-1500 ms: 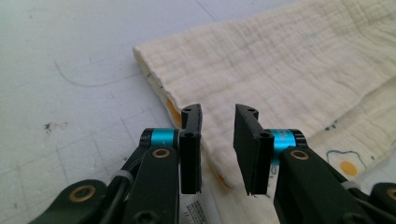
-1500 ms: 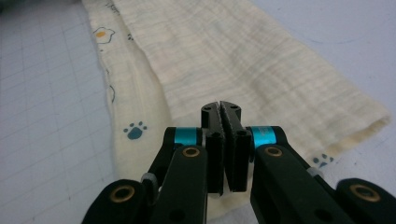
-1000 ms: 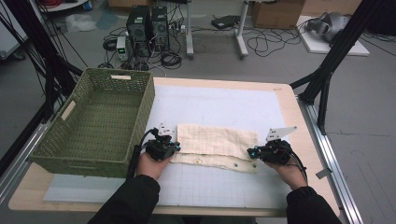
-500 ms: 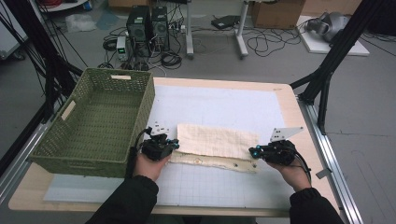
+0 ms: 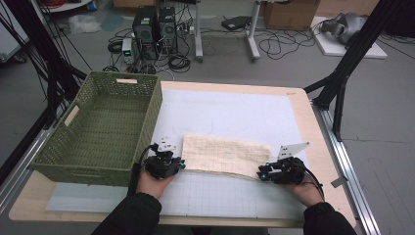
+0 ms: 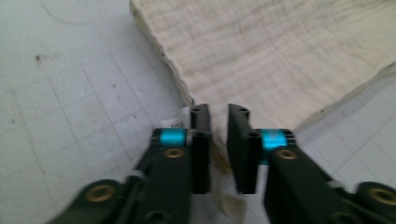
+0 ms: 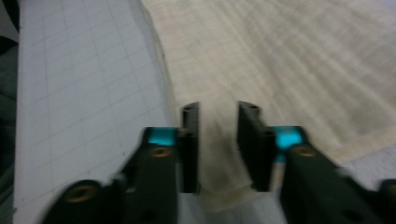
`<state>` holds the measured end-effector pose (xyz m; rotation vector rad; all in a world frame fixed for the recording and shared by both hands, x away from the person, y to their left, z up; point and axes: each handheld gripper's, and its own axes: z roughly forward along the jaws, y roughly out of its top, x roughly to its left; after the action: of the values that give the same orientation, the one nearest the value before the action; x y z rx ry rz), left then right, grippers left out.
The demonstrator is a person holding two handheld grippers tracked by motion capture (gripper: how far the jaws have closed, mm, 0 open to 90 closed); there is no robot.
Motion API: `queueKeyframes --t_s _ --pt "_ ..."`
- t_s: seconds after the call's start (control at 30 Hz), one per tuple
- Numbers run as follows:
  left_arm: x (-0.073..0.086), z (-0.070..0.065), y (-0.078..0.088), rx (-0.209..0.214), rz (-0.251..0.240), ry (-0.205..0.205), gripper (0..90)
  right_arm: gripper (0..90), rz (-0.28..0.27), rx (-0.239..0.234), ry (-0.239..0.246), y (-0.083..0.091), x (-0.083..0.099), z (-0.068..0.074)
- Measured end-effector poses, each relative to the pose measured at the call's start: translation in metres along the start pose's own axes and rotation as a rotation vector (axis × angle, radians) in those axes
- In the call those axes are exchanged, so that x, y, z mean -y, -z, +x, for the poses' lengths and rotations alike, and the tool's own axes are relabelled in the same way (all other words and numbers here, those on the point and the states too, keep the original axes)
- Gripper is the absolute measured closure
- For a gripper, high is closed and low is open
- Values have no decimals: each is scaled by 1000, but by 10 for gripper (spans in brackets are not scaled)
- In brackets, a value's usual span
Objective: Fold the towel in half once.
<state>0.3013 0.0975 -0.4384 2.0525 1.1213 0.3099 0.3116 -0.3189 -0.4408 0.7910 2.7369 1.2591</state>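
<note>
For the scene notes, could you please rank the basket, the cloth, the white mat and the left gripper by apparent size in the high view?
1. White mat, the largest.
2. Basket; it rises nearer the camera, which may flatter it.
3. Cloth.
4. Left gripper, the smallest.

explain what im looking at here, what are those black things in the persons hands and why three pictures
A person sits at a wooden table holding a black hand-held gripper in each hand: the left gripper and the right gripper. The wide picture comes from a camera above the table. The two close-ups come from cameras riding on each gripper, looking along its two black fingers.

On the white gridded mat lies a folded cream cloth, with an empty green woven basket beside it.

Each gripper sits at one near corner of the cloth. Both have just been opening: the cloth corner lies between the fingers with a gap showing, so it looks released rather than pinched.
</note>
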Motion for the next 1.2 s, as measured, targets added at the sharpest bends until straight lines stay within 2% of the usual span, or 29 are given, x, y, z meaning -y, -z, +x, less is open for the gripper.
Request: queueKeyframes --t_s 0.13,0.2,0.23,0.3,0.4,0.47,0.6,0.63,0.7,0.77,0.8,0.87,0.9,0.93,0.97,1.0,1.07,1.13,1.2 --pt "1 0 0 4 3 -5 673 588 19 0 36 -4 0 4" --pt "3 -1 0 13 -2 -4 735 636 28 20 61 -4 -1 5" --pt "3 -1 0 17 -3 -5 816 681 30 32 79 -4 -1 5" --pt "2 -2 0 17 -3 1 859 838 38 21 87 -3 -1 3" --pt "3 -3 0 42 -10 36 870 875 44 31 113 -1 -1 2" --pt "2 -6 1 67 -16 50 872 877 46 31 106 1 -1 -2" --pt "1 -15 0 102 -21 45 872 878 60 58 96 9 1 -11" --pt "1 -18 0 98 -16 24 872 878 57 55 90 12 2 -14" --pt "1 -18 0 79 -12 14 873 878 52 43 69 14 4 -15" --pt "3 -13 0 62 -2 25 874 878 53 36 71 12 5 -13" --pt "4 -10 0 61 1 36 874 878 53 24 65 12 5 -11" --pt "5 -10 1 64 -3 33 874 878 47 12 64 11 6 -7" --pt "5 -10 2 66 -1 20 872 874 42 9 62 10 7 -7" --pt "4 -10 2 68 -7 15 865 825 40 1 52 11 7 -7" --pt "3 -10 4 66 -11 8 843 727 38 9 34 11 7 -8" --pt "3 -10 6 65 -23 6 789 692 33 12 22 13 7 -8" --pt "1 -9 10 64 -61 4 715 603 -10 14 18 17 5 -8" --pt "-4 -9 14 42 -86 -1 653 576 -52 14 2 22 1 -9" --pt "-10 -8 16 49 -119 -5 645 534 -69 37 -21 25 -6 -10"
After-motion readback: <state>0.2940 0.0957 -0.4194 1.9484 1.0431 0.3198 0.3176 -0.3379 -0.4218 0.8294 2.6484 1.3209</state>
